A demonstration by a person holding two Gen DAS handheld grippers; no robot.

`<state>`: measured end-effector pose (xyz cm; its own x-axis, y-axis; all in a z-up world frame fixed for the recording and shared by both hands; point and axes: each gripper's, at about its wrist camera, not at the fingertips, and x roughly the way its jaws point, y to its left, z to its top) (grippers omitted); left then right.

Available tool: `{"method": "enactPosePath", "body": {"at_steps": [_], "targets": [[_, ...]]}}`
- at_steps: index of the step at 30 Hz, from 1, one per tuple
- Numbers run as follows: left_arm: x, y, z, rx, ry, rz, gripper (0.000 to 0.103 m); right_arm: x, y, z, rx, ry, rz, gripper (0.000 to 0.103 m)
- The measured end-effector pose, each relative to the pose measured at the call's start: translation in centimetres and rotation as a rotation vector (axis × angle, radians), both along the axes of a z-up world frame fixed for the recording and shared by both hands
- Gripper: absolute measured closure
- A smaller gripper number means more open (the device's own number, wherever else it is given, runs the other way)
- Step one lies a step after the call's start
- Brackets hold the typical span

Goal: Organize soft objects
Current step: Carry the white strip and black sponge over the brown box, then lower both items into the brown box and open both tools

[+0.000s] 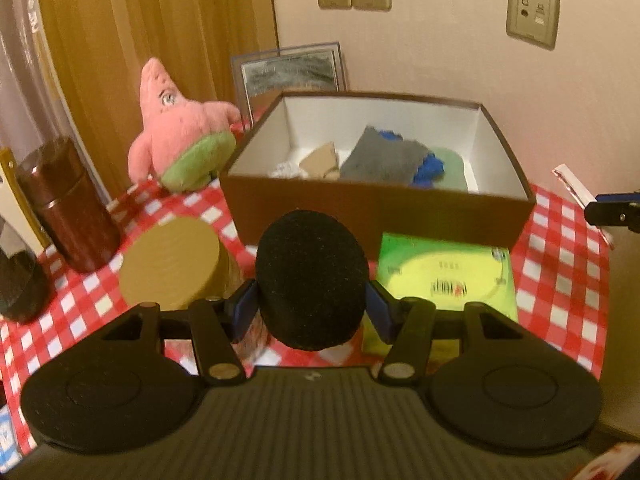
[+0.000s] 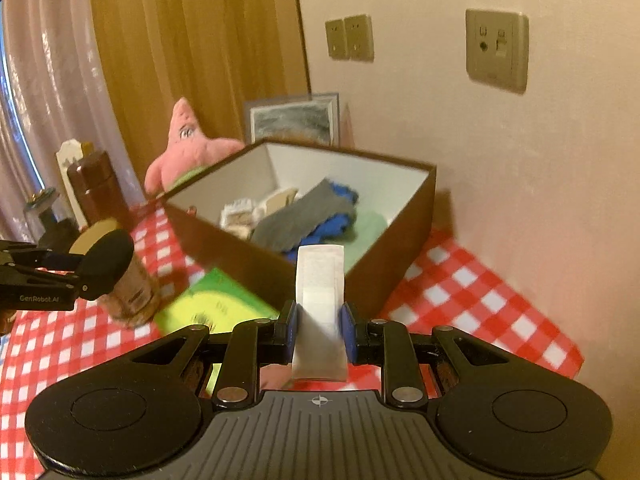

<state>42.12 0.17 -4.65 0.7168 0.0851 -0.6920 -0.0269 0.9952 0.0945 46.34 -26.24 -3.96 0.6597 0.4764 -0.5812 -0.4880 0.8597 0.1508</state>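
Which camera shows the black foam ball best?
The left wrist view: the black foam ball fills the centre, clamped in the left gripper. The right wrist view shows it small, from the side, at the left edge.

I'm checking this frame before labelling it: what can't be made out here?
- Green packet: print blurred in both views.
- Box contents: lower layers hidden by the grey cloth.
- Jar: label blurred, partly behind the black foam ball in the left gripper.
- White pack in the right gripper: text unreadable.
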Motion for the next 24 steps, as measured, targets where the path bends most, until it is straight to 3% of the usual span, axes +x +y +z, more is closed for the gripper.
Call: {"method": "enactPosePath", "body": {"at_steps": [15, 24], "targets": [[8.1, -0.7, 2.6, 0.015, -0.083, -0.05, 0.047, 7.3, 2.8, 2.1, 0.071, -0.047, 0.001, 0.079], [14.2, -0.6, 2.6, 0.0, -0.073, -0.055, 0.047, 13.2, 3.9, 1.3, 0.069, -0.031, -0.029, 0.079]]}}
